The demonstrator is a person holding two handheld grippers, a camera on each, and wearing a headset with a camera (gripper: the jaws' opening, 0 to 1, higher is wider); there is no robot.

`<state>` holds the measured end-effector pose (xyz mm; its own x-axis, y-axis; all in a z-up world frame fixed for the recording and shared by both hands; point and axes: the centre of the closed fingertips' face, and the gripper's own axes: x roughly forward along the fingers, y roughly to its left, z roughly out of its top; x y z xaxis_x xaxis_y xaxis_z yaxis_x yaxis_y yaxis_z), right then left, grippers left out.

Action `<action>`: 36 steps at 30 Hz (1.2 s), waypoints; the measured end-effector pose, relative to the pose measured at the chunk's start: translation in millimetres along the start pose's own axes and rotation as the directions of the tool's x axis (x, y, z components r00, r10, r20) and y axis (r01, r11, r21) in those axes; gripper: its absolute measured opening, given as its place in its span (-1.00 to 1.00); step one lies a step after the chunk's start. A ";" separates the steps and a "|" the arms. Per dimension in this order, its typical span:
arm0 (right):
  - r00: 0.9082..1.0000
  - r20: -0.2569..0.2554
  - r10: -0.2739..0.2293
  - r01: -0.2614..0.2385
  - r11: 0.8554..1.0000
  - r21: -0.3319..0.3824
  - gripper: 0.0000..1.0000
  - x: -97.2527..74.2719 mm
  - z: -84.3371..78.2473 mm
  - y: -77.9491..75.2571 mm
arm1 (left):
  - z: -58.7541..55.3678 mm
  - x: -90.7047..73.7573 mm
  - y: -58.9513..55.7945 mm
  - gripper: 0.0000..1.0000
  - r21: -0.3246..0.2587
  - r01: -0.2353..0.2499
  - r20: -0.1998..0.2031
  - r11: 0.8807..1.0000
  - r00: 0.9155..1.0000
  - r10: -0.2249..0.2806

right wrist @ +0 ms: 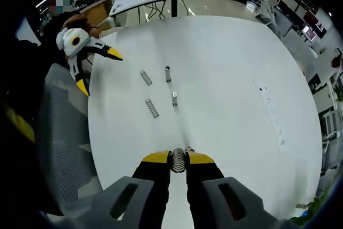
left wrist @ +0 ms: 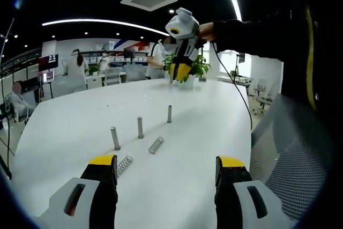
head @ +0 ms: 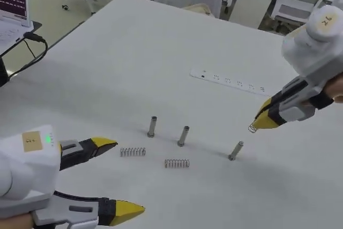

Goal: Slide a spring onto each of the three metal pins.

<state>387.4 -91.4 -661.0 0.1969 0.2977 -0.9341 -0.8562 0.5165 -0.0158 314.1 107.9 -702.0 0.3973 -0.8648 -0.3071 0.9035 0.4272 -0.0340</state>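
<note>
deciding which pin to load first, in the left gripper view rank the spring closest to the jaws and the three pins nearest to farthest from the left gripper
From the left gripper:
1. near spring, lying just ahead of the jaw on the view's left.
2. near pin, upright at the close end of the row.
3. middle pin, upright at the row's centre.
4. far pin, upright at the row's far end.

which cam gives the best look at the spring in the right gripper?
Right gripper view: the held spring sits close up, pinched between the right gripper tips. Head view shows it small at that tip, near the rightmost pin. Left gripper view: that gripper is distant, spring too small to tell.
</note>
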 end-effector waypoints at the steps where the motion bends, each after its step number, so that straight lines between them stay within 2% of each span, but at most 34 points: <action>1: 1.000 -0.008 0.001 -0.001 1.000 -0.002 -0.84 2.6 -1.0 -1.3 | 0.0 -0.1 0.0 0.42 -0.001 -0.001 -0.001 1.000 1.000 0.001; 12: 0.997 -0.075 0.010 -0.010 1.000 0.006 -0.84 31.7 -18.4 -13.2 | -1.3 -0.4 0.4 0.41 -0.003 -0.008 -0.006 1.000 1.000 0.008; 23: 0.996 -0.082 0.019 -0.016 0.999 0.028 -0.84 46.8 -25.4 -17.9 | -3.4 -1.0 1.6 0.38 -0.013 -0.016 -0.008 1.000 1.000 0.016; 36: 0.997 -0.074 0.026 -0.022 0.998 0.057 -0.84 54.0 -28.4 -20.4 | -3.3 0.5 -0.4 0.34 -0.025 -0.009 -0.011 1.000 1.000 0.009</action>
<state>402.0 -108.6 -721.3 0.1386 0.2508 -0.9581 -0.8315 0.5550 0.0249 313.5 108.2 -705.3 0.4035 -0.8581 -0.3175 0.8957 0.4413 -0.0546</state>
